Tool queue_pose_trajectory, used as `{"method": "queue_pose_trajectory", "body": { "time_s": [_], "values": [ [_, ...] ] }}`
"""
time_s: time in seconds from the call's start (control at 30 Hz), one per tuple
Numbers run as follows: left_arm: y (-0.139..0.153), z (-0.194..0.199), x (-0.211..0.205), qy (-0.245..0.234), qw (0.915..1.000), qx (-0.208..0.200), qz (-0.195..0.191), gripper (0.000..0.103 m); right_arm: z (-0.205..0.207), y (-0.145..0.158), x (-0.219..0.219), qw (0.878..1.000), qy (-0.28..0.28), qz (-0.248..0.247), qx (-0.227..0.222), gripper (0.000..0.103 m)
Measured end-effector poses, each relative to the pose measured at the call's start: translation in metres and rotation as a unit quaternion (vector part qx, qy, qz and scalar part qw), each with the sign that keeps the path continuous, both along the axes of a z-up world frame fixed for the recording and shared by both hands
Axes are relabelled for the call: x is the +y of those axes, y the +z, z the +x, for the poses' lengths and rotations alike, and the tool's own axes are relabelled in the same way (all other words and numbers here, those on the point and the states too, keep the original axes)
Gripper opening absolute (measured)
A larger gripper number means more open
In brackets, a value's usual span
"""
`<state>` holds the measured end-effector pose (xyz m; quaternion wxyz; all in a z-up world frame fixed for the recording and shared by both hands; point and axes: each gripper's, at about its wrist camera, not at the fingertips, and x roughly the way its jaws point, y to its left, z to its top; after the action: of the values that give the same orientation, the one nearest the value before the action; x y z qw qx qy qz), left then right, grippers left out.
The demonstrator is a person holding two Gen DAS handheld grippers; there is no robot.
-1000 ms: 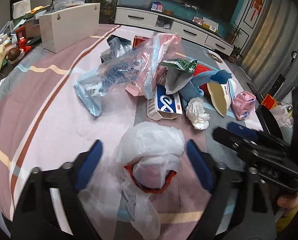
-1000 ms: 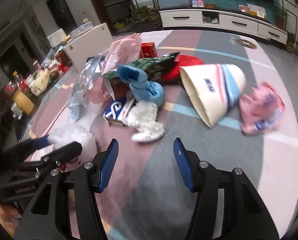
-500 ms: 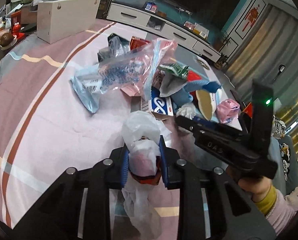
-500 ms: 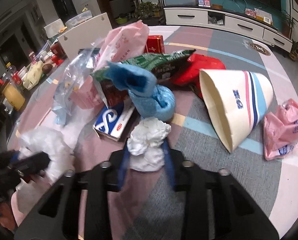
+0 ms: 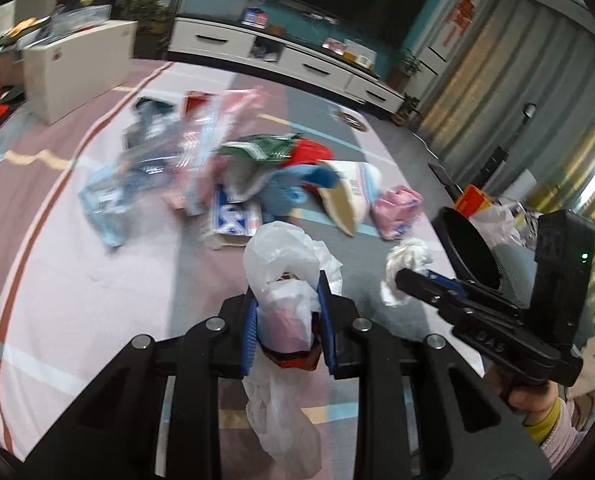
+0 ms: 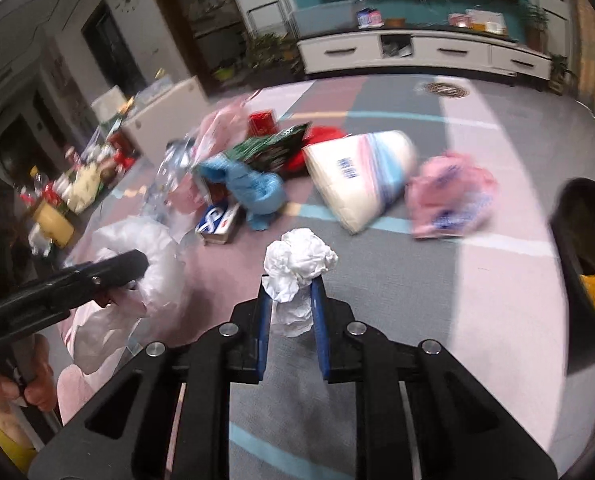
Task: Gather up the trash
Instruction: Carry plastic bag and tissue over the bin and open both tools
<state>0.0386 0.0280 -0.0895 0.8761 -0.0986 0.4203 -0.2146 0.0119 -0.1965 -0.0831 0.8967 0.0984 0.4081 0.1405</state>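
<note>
My left gripper (image 5: 285, 292) is shut on a crumpled white plastic bag (image 5: 281, 252) with a red-rimmed item inside; the bag's tail hangs below the blue pads. My right gripper (image 6: 291, 284) has its jaws closing, and its pads press a crumpled white tissue (image 6: 301, 256). In the left wrist view the right gripper (image 5: 409, 280) with the tissue (image 5: 409, 254) is close on the right. In the right wrist view the left gripper (image 6: 133, 264) and the bag (image 6: 157, 248) are at the left. A black bin (image 6: 585, 220) stands at the right edge.
On the striped carpet (image 6: 477, 120) lies a trash pile: a white paper cone (image 6: 357, 176), a pink bag (image 6: 449, 196), a blue rag (image 6: 253, 184), a blue-white box (image 6: 217, 220), a green packet (image 6: 269, 148). A white box (image 5: 77, 68) and a TV cabinet (image 5: 297, 64) stand behind.
Both grippers went from open to closed, the left on the white bag, the right on the tissue. Both have since risen and swung right, bringing the black bin into view.
</note>
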Motion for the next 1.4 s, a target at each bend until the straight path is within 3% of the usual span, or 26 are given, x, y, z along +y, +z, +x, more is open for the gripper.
{"method": "queue_pose_trajectory", "body": {
  "time_s": [0.27,0.53,0.7,0.93,1.23,1.3,1.37,1.4],
  "values": [
    [0.025,0.002,-0.075,-0.078,0.9965,-0.03,0.008,0.027,-0.03,0.024,-0.072,0.995,-0.088,0.008,-0.04,0.02],
    [0.052,0.011,-0.164,-0.153,0.986,-0.066,0.008,0.027,-0.054,0.035,-0.147,0.978,-0.189,0.027,-0.08,0.02],
    [0.058,0.026,-0.215,-0.18,0.9818,-0.062,-0.001,0.027,-0.063,0.028,-0.196,0.964,-0.245,0.059,-0.085,0.02],
    [0.044,0.047,-0.298,-0.217,0.9756,-0.035,-0.004,0.028,-0.058,0.005,-0.24,0.952,-0.292,0.071,-0.063,0.02],
    [-0.003,0.064,-0.37,-0.242,0.9694,0.008,0.042,0.031,-0.052,-0.019,-0.262,0.946,-0.315,0.059,-0.039,0.023],
    [-0.01,0.067,-0.377,-0.242,0.969,0.013,0.049,0.039,-0.05,-0.022,-0.267,0.944,-0.323,0.059,-0.035,0.027],
    [-0.015,0.07,-0.381,-0.24,0.9692,0.019,0.05,0.067,-0.049,-0.029,-0.273,0.941,-0.331,0.07,-0.026,0.03],
    [-0.017,0.071,-0.382,-0.243,0.9687,0.022,0.049,0.069,-0.049,-0.03,-0.276,0.94,-0.332,0.074,-0.025,0.035]
  ]
}}
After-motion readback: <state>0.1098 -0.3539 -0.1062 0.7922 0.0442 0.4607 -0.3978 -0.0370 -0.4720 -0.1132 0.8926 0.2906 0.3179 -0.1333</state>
